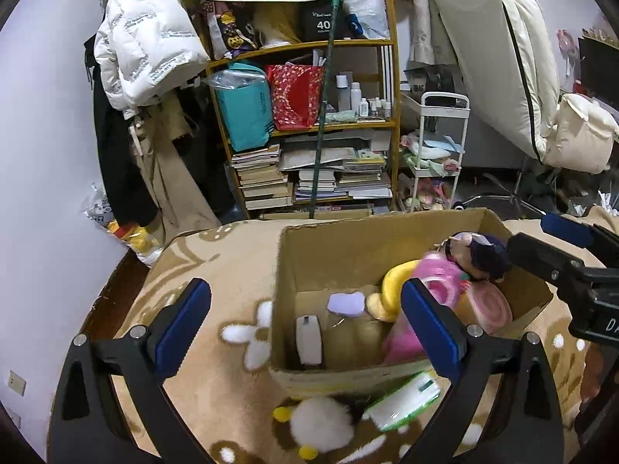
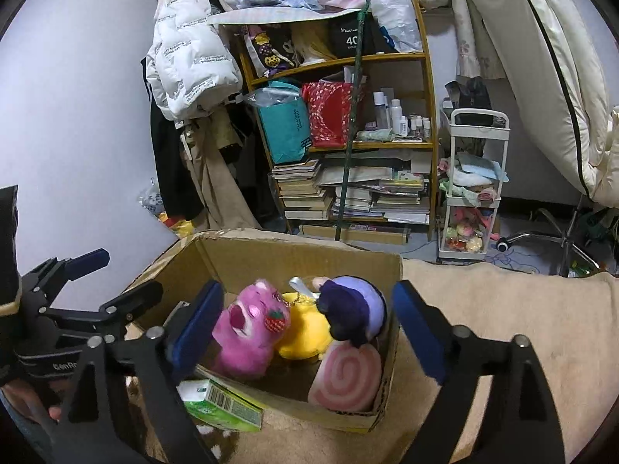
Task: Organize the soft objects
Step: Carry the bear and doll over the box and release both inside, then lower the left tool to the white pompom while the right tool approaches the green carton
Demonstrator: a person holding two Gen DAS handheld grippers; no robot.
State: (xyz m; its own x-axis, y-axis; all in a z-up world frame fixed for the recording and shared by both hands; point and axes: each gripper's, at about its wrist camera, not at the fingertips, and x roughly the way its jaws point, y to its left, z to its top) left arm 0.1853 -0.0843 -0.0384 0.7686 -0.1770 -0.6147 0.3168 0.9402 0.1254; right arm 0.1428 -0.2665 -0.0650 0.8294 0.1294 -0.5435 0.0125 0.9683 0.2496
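Observation:
A cardboard box sits on a beige patterned blanket. In it lie a pink plush, a yellow plush, a doll with dark hair and a purple cap, and a pink swirl-roll cushion. A small lilac pad and a white item lie on the box floor. My left gripper is open above the box's near left side. My right gripper is open and empty over the plush toys.
A white fluffy plush with yellow feet and a green-white tissue pack lie on the blanket before the box. A cluttered bookshelf, hanging coats and a white trolley stand behind.

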